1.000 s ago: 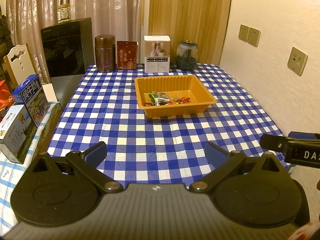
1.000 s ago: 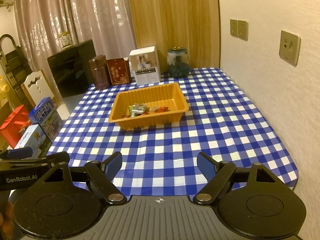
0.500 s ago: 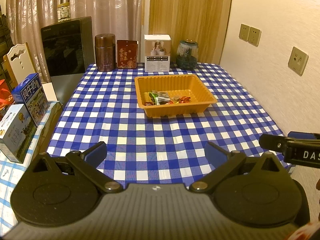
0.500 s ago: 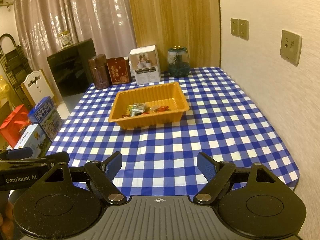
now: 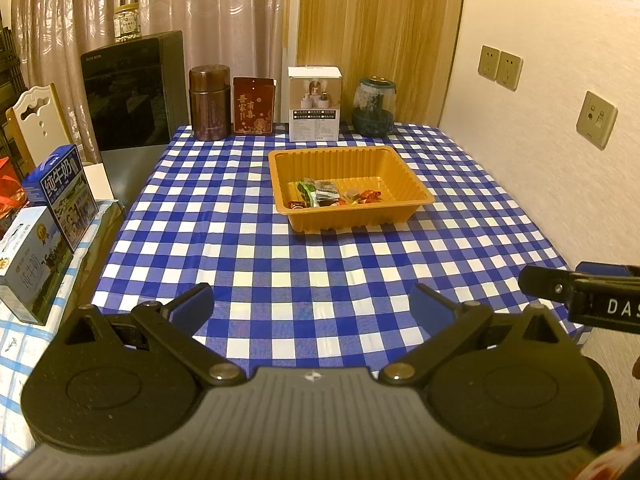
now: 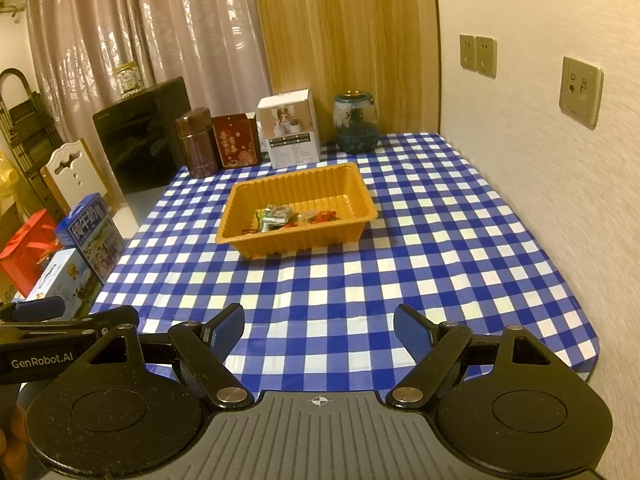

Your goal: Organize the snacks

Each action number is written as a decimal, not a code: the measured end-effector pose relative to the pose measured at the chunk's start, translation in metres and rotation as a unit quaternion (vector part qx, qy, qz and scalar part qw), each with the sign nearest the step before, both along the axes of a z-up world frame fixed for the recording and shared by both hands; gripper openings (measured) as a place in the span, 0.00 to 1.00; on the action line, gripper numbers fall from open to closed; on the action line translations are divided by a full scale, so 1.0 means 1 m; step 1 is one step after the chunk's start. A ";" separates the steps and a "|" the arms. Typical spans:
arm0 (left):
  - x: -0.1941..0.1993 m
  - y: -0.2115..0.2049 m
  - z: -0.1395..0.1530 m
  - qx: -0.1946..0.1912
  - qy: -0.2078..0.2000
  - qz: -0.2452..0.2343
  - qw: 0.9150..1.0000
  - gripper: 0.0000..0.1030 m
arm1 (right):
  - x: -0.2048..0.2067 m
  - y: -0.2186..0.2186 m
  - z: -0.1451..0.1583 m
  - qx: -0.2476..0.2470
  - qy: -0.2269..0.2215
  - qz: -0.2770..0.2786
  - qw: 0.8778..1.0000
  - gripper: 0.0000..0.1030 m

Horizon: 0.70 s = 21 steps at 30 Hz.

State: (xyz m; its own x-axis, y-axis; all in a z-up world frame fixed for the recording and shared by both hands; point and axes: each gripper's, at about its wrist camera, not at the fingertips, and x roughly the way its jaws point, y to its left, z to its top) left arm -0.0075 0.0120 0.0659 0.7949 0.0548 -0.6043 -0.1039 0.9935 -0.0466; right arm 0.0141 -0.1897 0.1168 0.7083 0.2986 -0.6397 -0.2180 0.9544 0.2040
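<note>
While both grippers, left (image 5: 312,307) and right (image 6: 319,330), gape wide and empty, the orange ribbed plastic tray (image 5: 416,188) of wrapped snacks (image 5: 334,197) lies well ahead.

Open checked tablecloth (image 5: 248,240) up to orange tray (image 5: 416,188), boxes and jars (image 5: 314,109) lining far edge (wall close on right)

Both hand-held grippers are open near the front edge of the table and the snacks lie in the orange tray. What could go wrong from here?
1. The snacks lie bunched at the near wall of the tray, so a hand-held gripper could catch two wrappers at once.
2. The tray looks light; a push on its wall might slide it on the tablecloth.
3. The left hand-held gripper and the right hand-held gripper sit close together, so they may collide if both reach in.
</note>
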 end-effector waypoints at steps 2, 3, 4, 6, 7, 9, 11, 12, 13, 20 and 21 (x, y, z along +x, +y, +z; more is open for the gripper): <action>0.000 0.000 0.000 0.000 0.000 0.000 1.000 1.00 | 0.000 0.000 0.000 0.000 0.000 0.000 1.000 0.79; 0.000 0.000 0.000 0.000 0.000 0.000 1.000 1.00 | 0.000 0.000 0.000 0.000 0.000 0.000 1.000 0.79; 0.000 0.000 0.000 0.000 0.000 0.000 1.000 1.00 | 0.000 0.000 0.000 0.000 0.000 0.000 1.000 0.79; 0.000 0.000 0.000 -0.001 0.000 0.000 1.000 1.00 | 0.000 0.000 0.000 0.000 0.000 0.000 1.000 0.79; 0.000 0.000 -0.001 0.000 0.001 0.000 1.000 1.00 | 0.000 0.000 0.000 0.000 0.000 0.000 1.000 0.79; 0.001 -0.001 -0.001 -0.001 0.001 0.000 1.000 1.00 | 0.000 0.000 0.000 0.000 0.000 0.000 1.000 0.79; 0.000 -0.001 -0.001 0.000 0.001 0.001 1.000 1.00 | 0.001 0.000 -0.001 0.000 0.000 0.000 1.000 0.79; 0.001 -0.001 -0.001 0.000 0.001 0.001 1.000 1.00 | 0.001 0.000 -0.001 0.000 0.001 0.000 1.000 0.79; 0.001 0.000 -0.001 -0.001 0.000 0.000 1.000 1.00 | 0.001 0.000 -0.001 0.000 0.001 0.000 1.000 0.79; 0.000 -0.001 -0.001 -0.001 0.000 0.000 1.000 1.00 | 0.001 0.000 -0.001 0.000 0.001 0.000 1.000 0.79; 0.000 -0.001 -0.001 -0.001 0.001 0.000 1.000 1.00 | 0.001 -0.001 -0.001 0.000 0.001 0.000 1.000 0.79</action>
